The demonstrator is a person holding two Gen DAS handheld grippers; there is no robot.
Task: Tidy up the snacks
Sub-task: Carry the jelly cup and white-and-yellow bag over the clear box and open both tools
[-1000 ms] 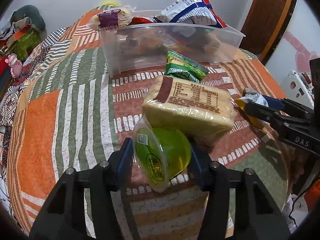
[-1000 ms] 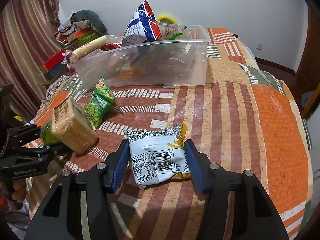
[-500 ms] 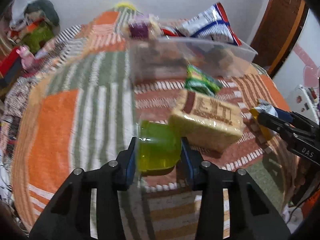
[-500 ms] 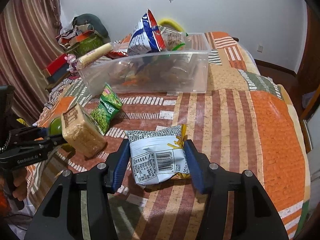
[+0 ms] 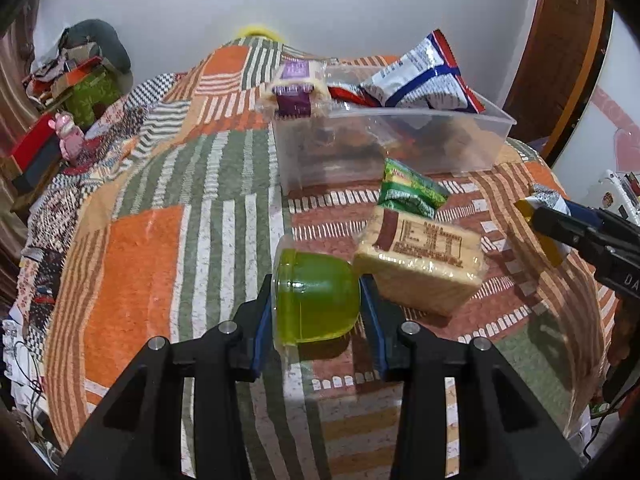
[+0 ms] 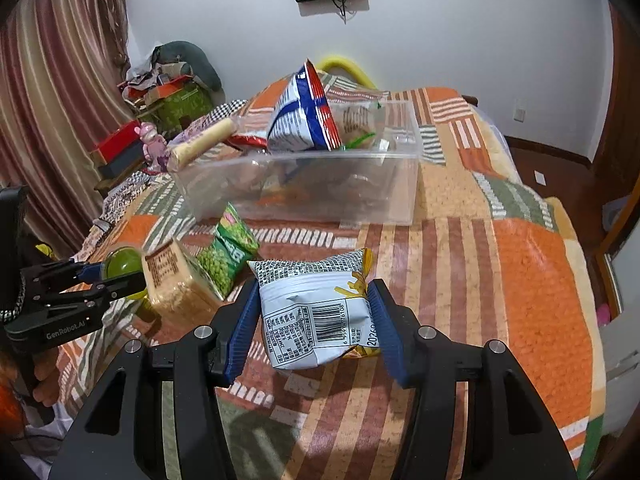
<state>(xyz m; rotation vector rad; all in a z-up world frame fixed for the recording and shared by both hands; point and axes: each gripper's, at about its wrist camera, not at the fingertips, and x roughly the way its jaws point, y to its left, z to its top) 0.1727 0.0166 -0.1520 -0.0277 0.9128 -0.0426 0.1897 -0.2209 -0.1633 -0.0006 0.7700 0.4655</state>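
My left gripper (image 5: 318,304) is shut on a green jelly cup (image 5: 314,298), held over the bedspread; it also shows in the right wrist view (image 6: 120,268). My right gripper (image 6: 314,312) is shut on a white and yellow snack bag (image 6: 316,312), a little above the bed. A wrapped block of tan crackers (image 5: 420,260) lies just right of the cup. A green pea snack pack (image 5: 408,190) lies behind it. A clear plastic bin (image 5: 392,148) with several snacks, a blue and white chip bag (image 5: 420,84) on top, stands farther back.
The bed carries an orange, green and brown striped quilt (image 5: 160,240). Clutter, boxes and a pink toy (image 5: 68,140) sit at the left. A wooden door (image 5: 560,60) is at the right. A curtain (image 6: 48,120) hangs at the left.
My left gripper has turned and drawn back left with the jelly cup, now lying on its side, and closed tighter on it. My right gripper has lifted the snack bag slightly.
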